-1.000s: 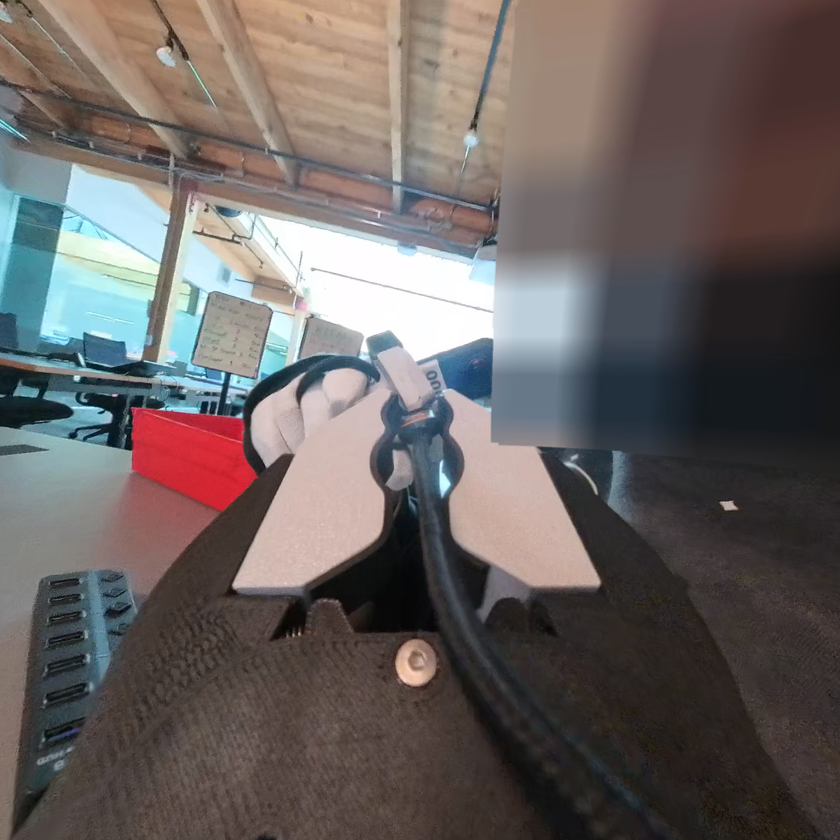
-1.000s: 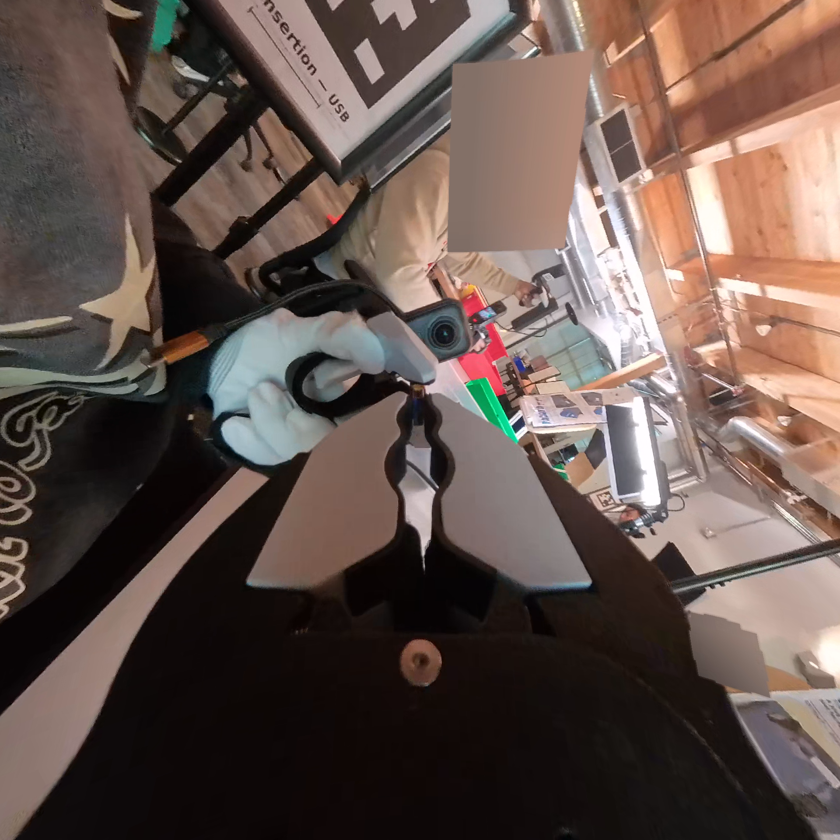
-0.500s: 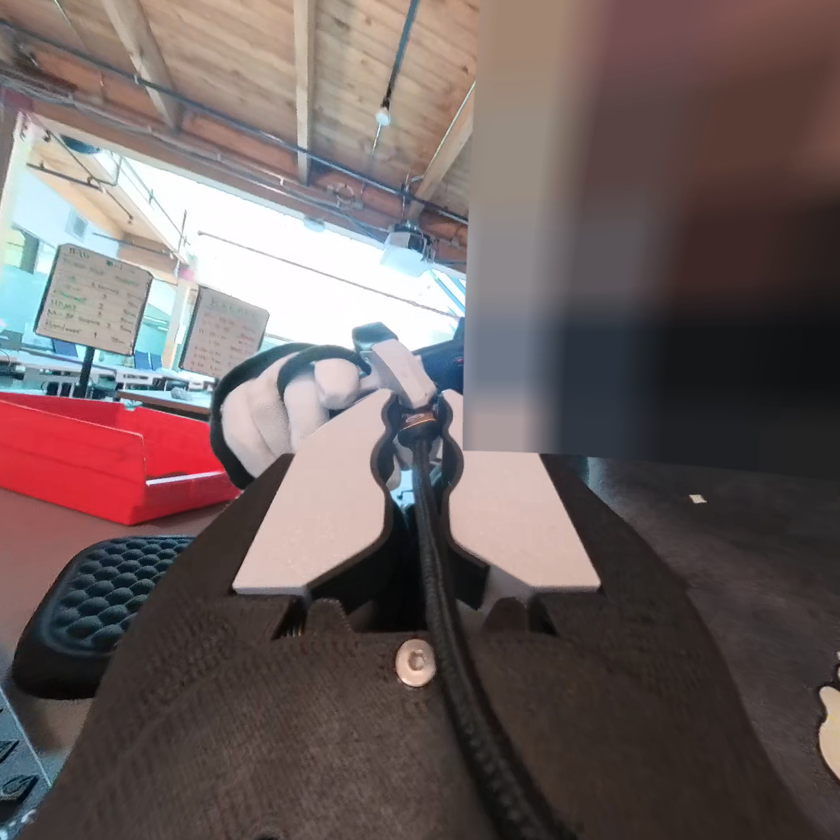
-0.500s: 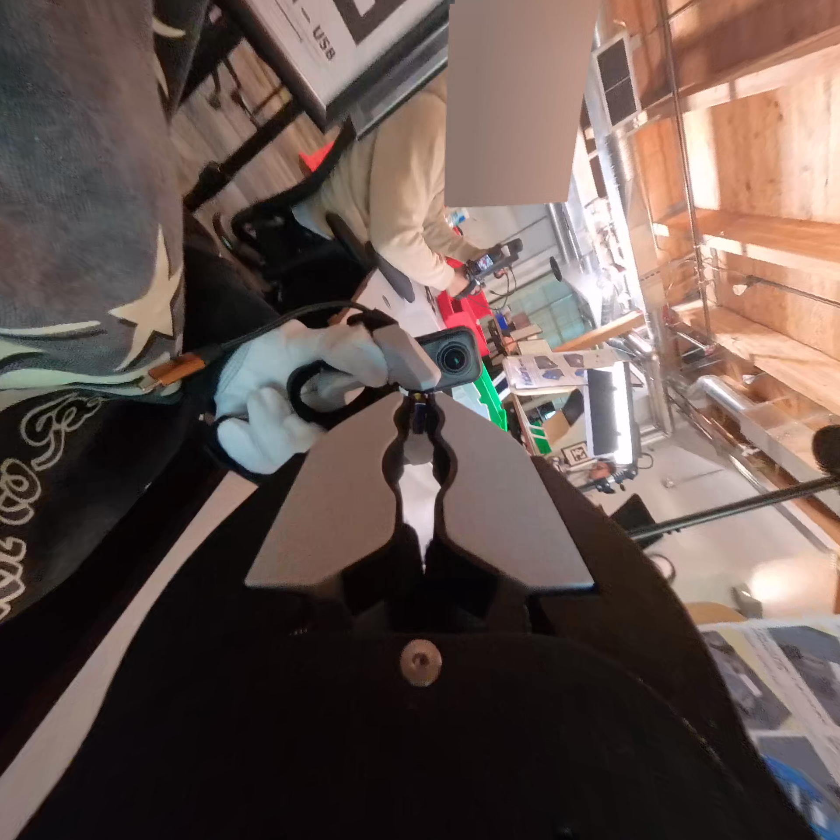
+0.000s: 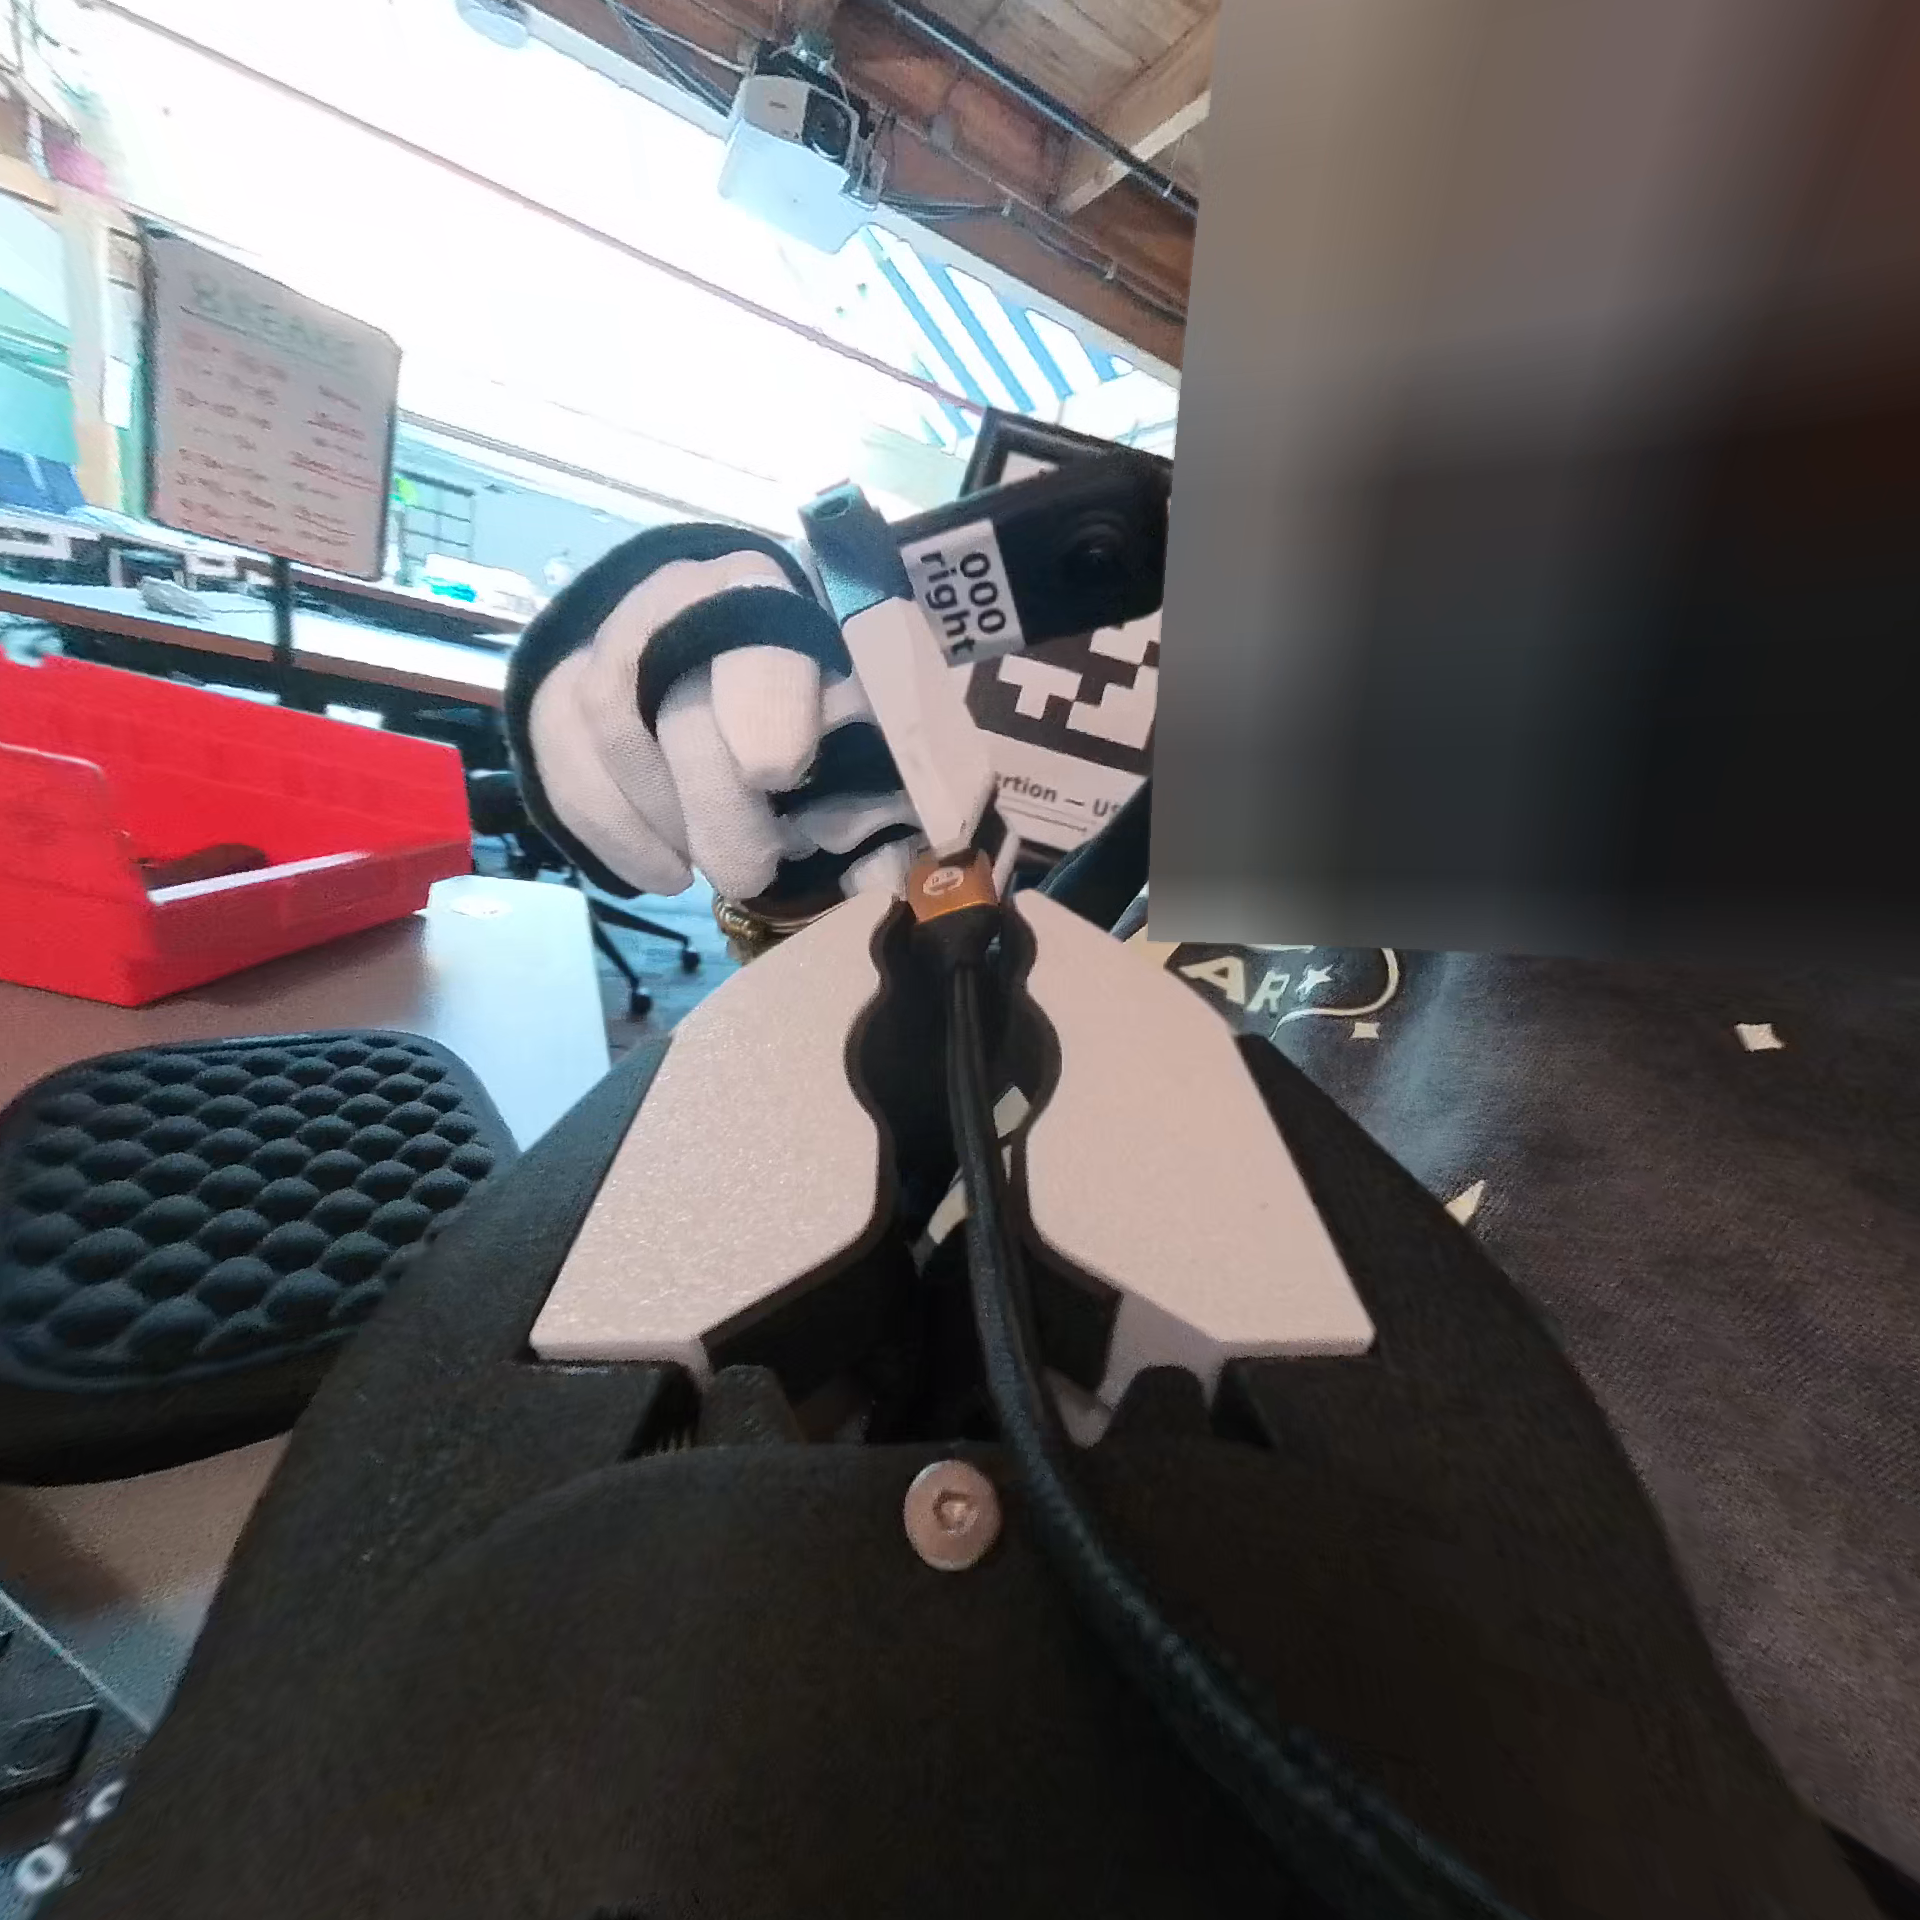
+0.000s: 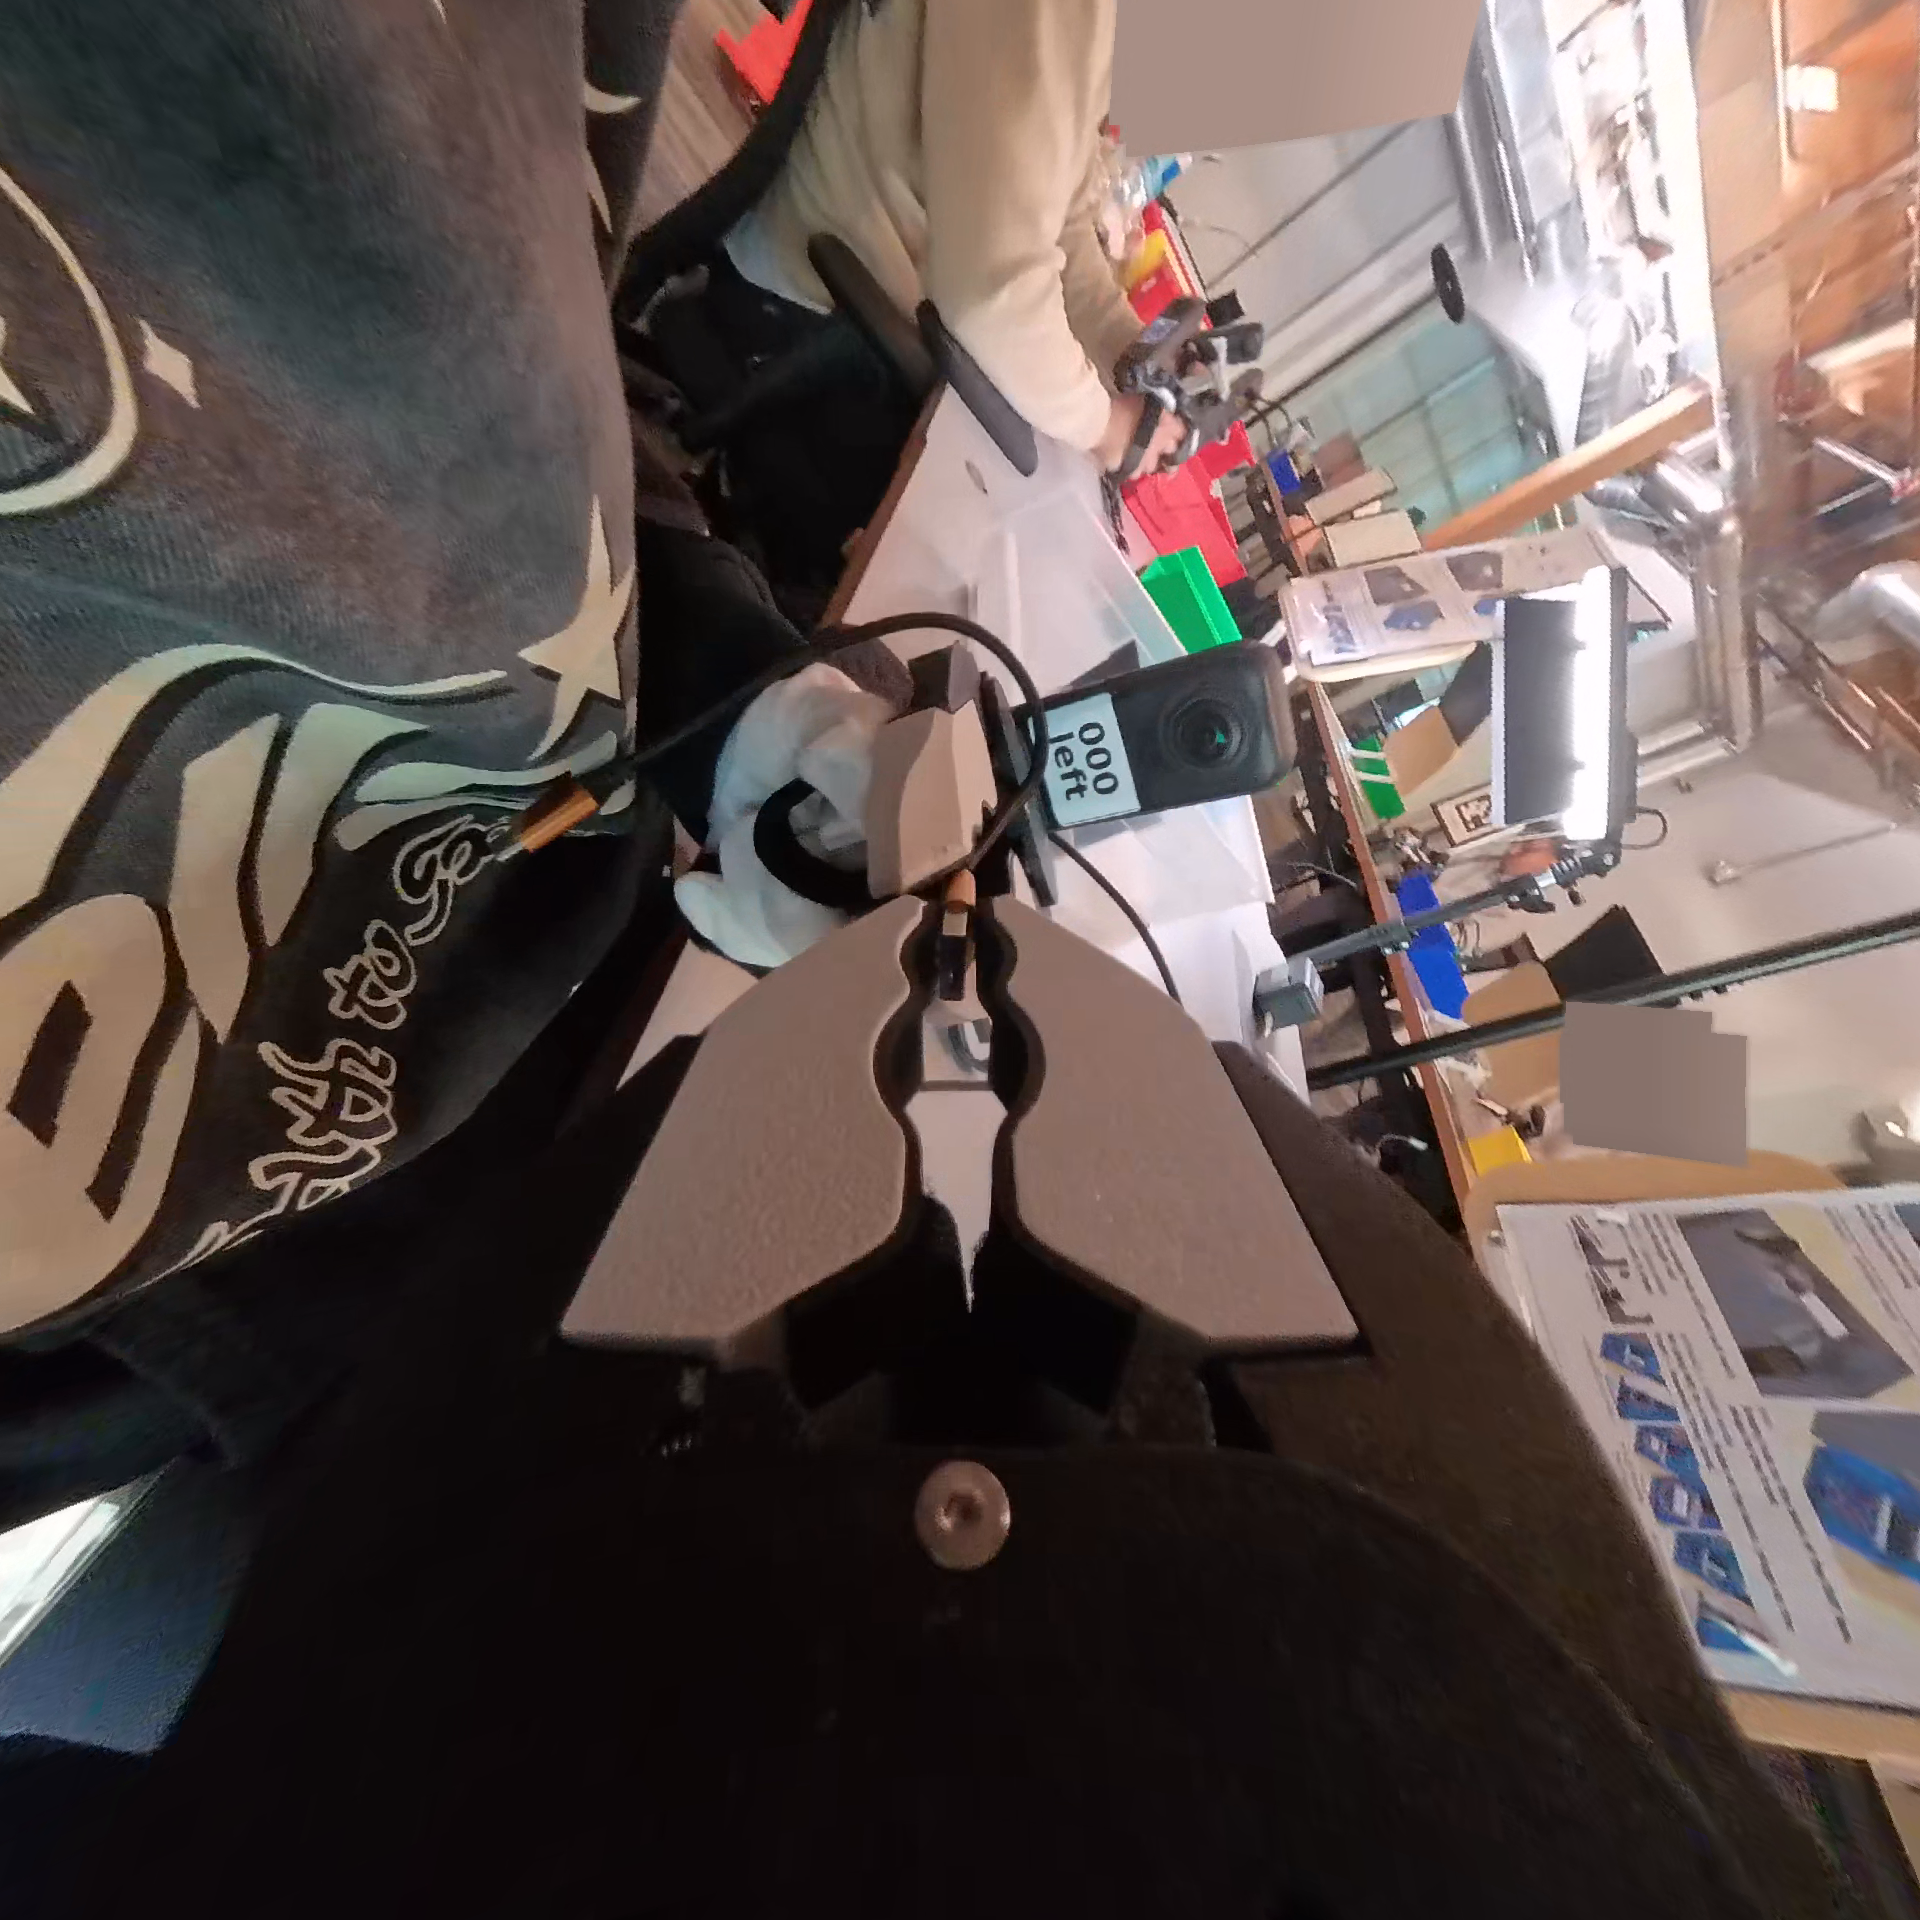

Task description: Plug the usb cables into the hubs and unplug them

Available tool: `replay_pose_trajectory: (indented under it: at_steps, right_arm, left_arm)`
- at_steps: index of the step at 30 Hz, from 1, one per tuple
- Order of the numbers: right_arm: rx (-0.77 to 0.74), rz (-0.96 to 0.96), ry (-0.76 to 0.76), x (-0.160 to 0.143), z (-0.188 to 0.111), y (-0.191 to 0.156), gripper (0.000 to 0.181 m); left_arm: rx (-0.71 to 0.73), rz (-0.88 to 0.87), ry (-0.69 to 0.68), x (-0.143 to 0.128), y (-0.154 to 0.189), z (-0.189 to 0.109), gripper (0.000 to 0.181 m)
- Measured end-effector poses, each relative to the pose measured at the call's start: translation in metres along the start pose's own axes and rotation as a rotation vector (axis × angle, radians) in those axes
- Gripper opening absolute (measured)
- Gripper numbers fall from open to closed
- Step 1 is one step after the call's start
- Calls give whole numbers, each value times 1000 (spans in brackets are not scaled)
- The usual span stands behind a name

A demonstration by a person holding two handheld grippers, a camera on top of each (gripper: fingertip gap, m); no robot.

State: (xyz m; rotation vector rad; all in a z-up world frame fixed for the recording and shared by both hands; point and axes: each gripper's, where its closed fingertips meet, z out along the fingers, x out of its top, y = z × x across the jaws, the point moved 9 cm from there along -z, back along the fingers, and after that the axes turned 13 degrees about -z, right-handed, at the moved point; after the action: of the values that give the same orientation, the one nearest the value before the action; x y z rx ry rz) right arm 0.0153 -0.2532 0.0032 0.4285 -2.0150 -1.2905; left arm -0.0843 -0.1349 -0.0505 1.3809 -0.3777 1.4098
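the left gripper [image 5: 951,914] fingers are closed on the black braided usb cable [image 5: 987,1195] behind its orange-collared plug [image 5: 948,883]. the right gripper [image 6: 956,935] fingers pinch that plug's tip, both held up off the table [image 5: 499,966].

Just ahead of the left claw [image 5: 951,914], the gloved hand [image 5: 675,717] blocks passage, with open tabletop [image 5: 499,966] left of it.
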Motion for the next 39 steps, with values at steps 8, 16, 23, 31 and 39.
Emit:
replay_pose_trajectory:
  at_steps: [8,16,23,31,39]
  right_arm:
    - [-52,71,-9,-3,-7,-3,7]
    - [-123,123,24,-1,-8,1,20]
    - [-104,135,38,1,-5,4,5]
    - [-46,84,111,-3,-8,3,5]
    - [-52,63,80,-10,-5,6,6]
  left_arm:
    - [-52,-32,27,0,-9,1,15]
    - [-163,-40,112,4,-6,-5,14]
    - [-160,-66,119,1,-8,-6,14]
    - [-172,-123,99,-1,-4,-2,18]
    - [-51,-118,173,1,-3,-7,15]
